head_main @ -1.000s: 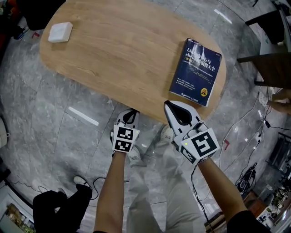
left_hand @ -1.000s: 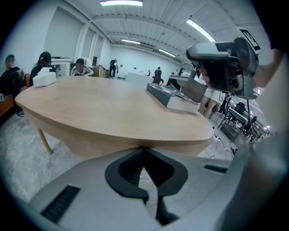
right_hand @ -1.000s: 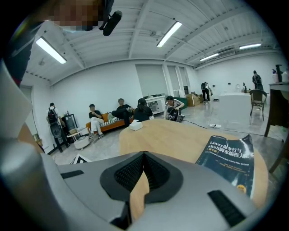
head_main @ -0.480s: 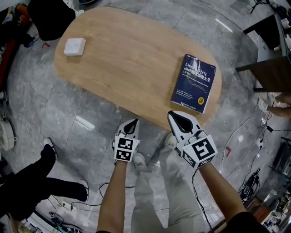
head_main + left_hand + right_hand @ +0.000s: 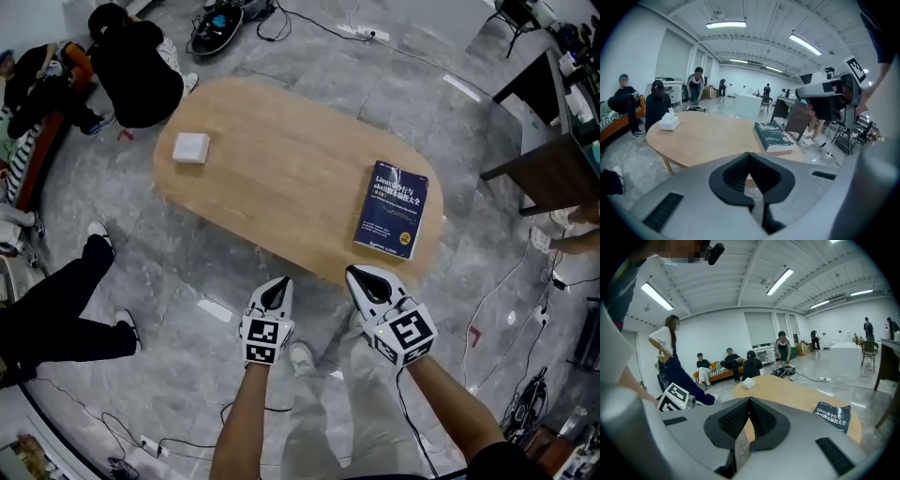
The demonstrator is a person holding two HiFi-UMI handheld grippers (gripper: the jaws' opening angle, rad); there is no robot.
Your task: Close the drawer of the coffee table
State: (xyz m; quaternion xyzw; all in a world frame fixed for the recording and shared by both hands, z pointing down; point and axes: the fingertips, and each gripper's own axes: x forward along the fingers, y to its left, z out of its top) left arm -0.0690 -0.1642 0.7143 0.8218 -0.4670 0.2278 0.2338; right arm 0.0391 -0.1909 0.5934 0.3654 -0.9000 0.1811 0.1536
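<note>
Oval pale-wood surface (image 5: 281, 159) of the coffee table on grey floor, drawer out of sight in every view. Carries a dark blue book (image 5: 396, 208) near its right end, a white tissue box (image 5: 191, 148) near its left. Left tongs (image 5: 281, 283) and right tongs (image 5: 354, 273) just off its near edge, both pressed together, empty.

Two things break the top of the oval light-wood coffee table (image 5: 281, 159). A dark blue paperback book (image 5: 391, 208) lies near its right end and a white tissue box (image 5: 191, 148) near its left end, with wide bare wood between them. Along the near edge, the left gripper (image 5: 278, 286) and right gripper (image 5: 357, 274) hang just off it over grey floor. A person in black (image 5: 141, 61) crouches at the far left end, and dark-trousered legs (image 5: 56, 300) stretch across the floor to the left.
</note>
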